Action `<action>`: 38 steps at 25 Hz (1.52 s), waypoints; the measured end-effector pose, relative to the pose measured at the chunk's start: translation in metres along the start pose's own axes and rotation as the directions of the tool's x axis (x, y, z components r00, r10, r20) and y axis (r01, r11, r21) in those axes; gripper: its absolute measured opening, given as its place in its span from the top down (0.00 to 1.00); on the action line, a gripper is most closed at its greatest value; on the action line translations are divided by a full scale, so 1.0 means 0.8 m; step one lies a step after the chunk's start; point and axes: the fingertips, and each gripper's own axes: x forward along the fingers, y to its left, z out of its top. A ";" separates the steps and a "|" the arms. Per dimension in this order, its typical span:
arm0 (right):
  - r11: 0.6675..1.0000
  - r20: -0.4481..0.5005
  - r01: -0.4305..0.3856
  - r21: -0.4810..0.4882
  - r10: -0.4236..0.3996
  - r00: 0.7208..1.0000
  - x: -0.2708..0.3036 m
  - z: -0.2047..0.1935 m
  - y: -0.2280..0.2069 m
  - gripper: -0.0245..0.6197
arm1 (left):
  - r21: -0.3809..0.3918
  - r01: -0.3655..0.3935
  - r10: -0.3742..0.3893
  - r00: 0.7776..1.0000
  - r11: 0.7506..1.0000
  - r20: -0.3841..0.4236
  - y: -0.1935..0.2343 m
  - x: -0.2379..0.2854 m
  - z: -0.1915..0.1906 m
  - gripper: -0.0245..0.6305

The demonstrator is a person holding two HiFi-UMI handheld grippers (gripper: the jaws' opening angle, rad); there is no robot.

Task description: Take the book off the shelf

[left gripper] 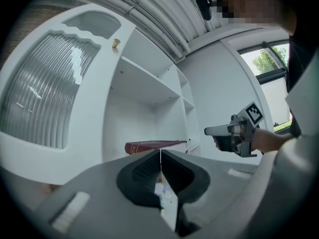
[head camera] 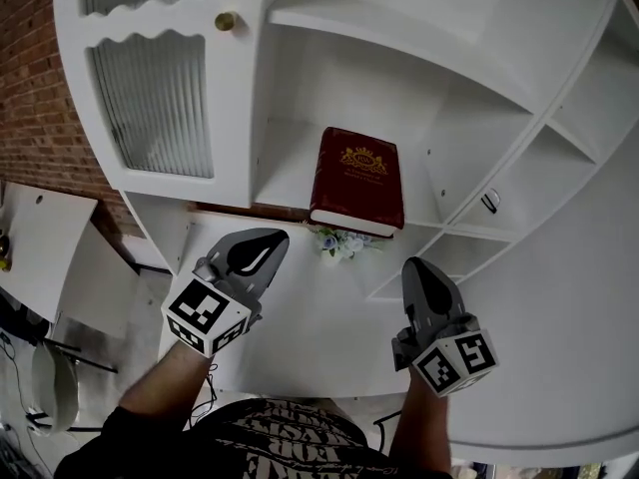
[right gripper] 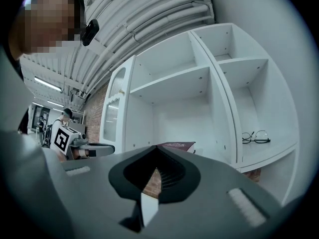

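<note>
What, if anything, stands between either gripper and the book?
Nothing visible does. The book lies flat on the open shelf, its front edge overhanging, with only air between it and the left gripper and the right gripper, both shut. The flowers lie below the book, off the path.

Off to my right lies a pair of glasses (right gripper: 255, 137). Ahead sits a small flower sprig (head camera: 339, 242); up left, a brass knob (head camera: 226, 21) on a ribbed glass door (head camera: 155, 103).
</note>
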 end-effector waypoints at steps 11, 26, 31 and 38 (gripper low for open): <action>0.992 -0.003 -0.121 0.022 0.121 0.993 0.059 0.009 -0.054 0.92 | -0.016 -0.062 0.062 0.998 0.998 0.012 0.009 0.039 0.013 0.87; 0.954 -0.062 -0.246 0.173 0.259 0.964 0.130 -0.013 -0.090 0.54 | -0.022 -0.056 0.055 0.998 0.998 -0.024 0.010 0.086 0.000 0.63; 0.924 -0.071 -0.286 0.253 0.313 0.947 0.139 -0.019 -0.088 0.47 | -0.023 -0.054 0.053 0.997 0.998 -0.060 0.012 0.100 -0.021 0.61; 0.903 -0.093 -0.321 0.284 0.360 0.928 0.142 -0.023 -0.080 0.46 | -0.021 -0.082 0.079 0.992 0.996 -0.094 0.017 0.111 -0.037 0.59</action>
